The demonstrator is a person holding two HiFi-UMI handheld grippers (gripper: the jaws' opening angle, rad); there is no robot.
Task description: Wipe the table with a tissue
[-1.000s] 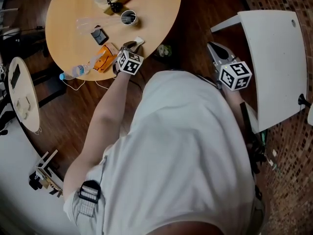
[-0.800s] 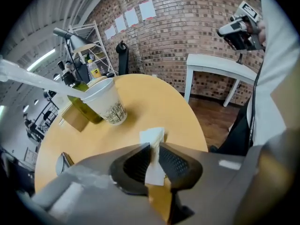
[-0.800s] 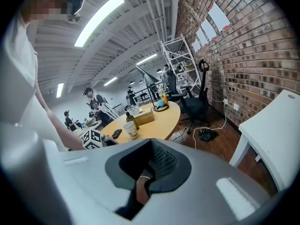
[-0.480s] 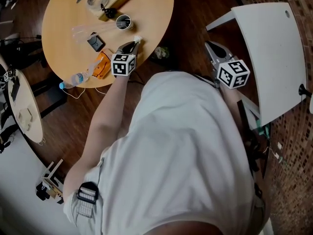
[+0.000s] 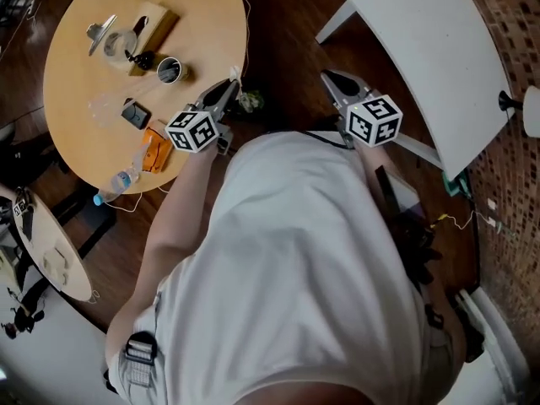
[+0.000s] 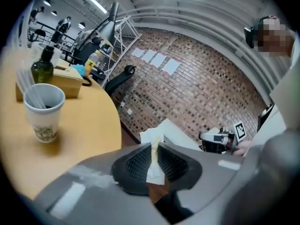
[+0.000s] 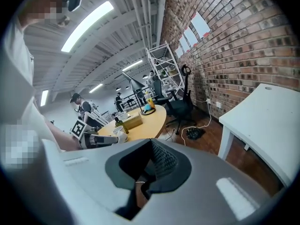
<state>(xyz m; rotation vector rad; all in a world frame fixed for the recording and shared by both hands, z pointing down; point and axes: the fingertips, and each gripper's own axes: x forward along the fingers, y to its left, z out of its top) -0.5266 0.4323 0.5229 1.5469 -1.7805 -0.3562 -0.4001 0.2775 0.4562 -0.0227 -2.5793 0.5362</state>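
Note:
My left gripper [image 5: 226, 87] hangs just off the right edge of the round wooden table [image 5: 202, 24], pointing away from me. Its jaws have just been closing, and they are now shut on a white tissue [image 6: 153, 165]. The tissue [image 5: 234, 76] stands pinched upright between the black pads, with its crumpled top poking out past the tips. In the left gripper view the table [image 6: 84, 121] lies to the left of the gripper [image 6: 154, 158]. My right gripper [image 5: 327, 78] is held over the dark floor beside the white table [image 5: 422, 49]. It [image 7: 149, 146] is shut with nothing in it.
On the round table stand a paper cup [image 5: 169, 70] with straws, a wooden box [image 5: 148, 28], a water bottle [image 5: 122, 180] and an orange packet [image 5: 154, 153]. A dark bundle of cable [image 5: 249, 102] lies on the floor between the tables.
The left gripper has lifted off the table's edge and swung right, out over the floor, with the tissue pinched in it. The right gripper has hardly moved.

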